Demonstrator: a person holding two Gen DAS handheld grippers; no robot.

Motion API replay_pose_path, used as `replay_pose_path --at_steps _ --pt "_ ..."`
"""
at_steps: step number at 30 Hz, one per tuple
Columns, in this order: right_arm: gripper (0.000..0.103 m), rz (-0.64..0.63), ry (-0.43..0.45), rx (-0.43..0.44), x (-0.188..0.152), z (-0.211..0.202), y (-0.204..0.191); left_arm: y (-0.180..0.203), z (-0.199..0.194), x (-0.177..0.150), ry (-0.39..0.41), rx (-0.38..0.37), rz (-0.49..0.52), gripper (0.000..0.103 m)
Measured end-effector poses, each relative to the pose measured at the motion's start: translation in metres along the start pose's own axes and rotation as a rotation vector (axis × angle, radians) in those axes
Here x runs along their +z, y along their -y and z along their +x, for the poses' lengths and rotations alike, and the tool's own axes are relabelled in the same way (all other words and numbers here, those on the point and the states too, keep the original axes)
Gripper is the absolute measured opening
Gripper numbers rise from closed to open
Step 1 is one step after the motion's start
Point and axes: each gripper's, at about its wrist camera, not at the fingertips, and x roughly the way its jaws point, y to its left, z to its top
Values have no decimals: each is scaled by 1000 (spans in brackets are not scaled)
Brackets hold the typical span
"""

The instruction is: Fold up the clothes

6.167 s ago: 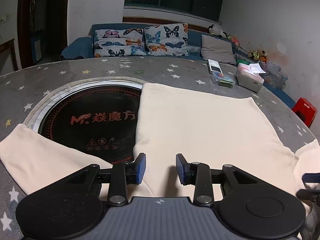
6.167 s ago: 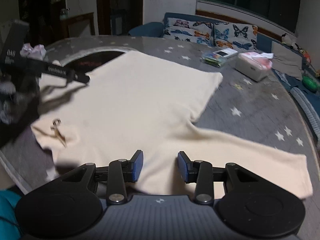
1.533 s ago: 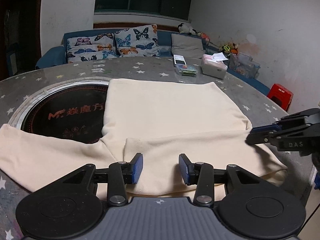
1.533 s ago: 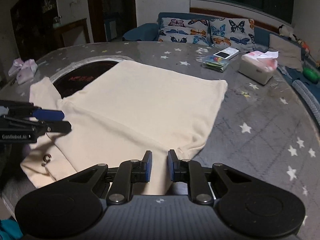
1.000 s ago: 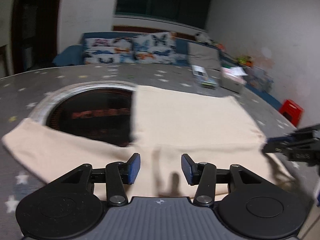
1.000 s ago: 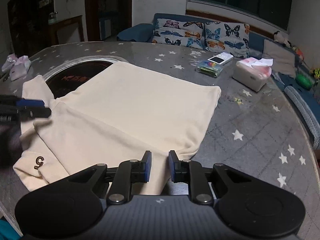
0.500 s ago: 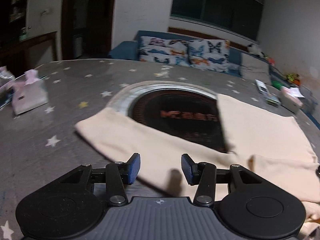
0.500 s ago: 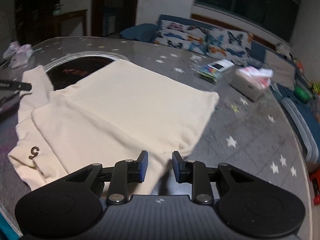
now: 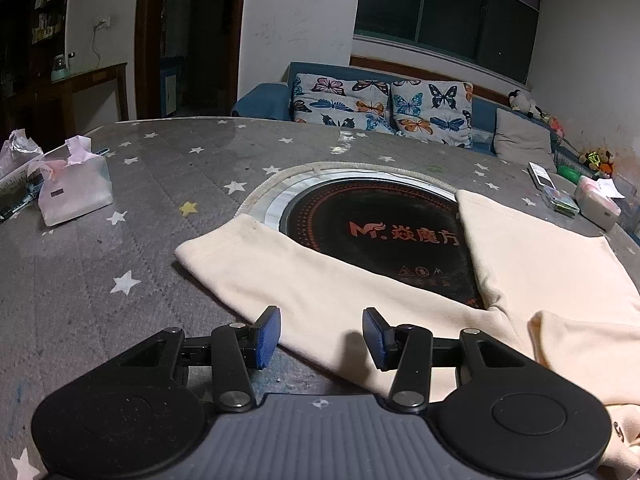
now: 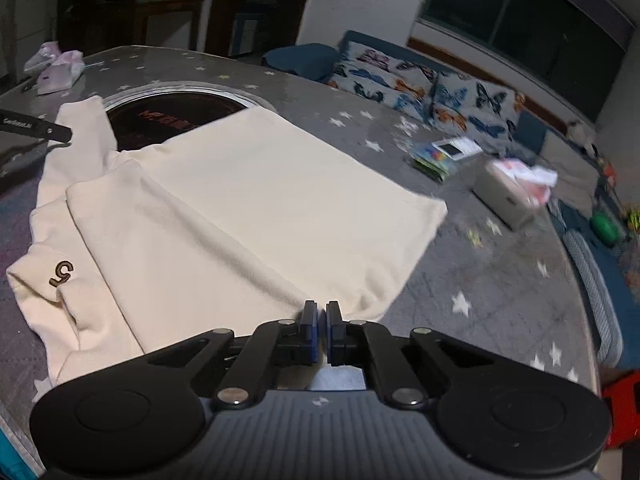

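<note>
Looking along the left wrist view, the left gripper (image 9: 322,332) is seen with its blue-padded jaws spread wide and nothing between them, poised just above the near edge of the outstretched sleeve (image 9: 304,276); that placement is judged to be a set-up for taking this sleeve and laying it across the body; the cream sweater (image 9: 536,264) is spread flat on the grey star-printed table (image 9: 152,184), its sleeve running to the left across the rim of the round black hotplate (image 9: 380,220) set into the table; the cloth looks like a soft, thick knit with a stitched cuff, limp and easily creased; a pink tissue pack (image 9: 74,190) lies far to the left. In the right wrist view, the right gripper (image 10: 322,334) is nearly closed, the pads almost touching, at the near right corner of the sweater (image 10: 256,200); whether cloth is pinched there cannot be told, since the contact is hidden behind the pads; the other sleeve (image 10: 160,248) is already laid across the body, its cuff bearing a dark embroidered mark (image 10: 62,272) at the near left; a white box (image 10: 508,196) stands well apart on the far right.
</note>
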Motion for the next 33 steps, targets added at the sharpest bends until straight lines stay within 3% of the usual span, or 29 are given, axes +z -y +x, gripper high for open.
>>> replay_pose_path --at_steps 23,29,33 --pt "4 102 6 -64 -16 -1 10 1 3 -2 10 18 36 50" --pt "10 121 51 -4 -6 -19 6 -4 -1 1 24 22 -3 51" --pt "10 101 48 46 -5 -23 -5 -13 1 6 31 74 -44 51"
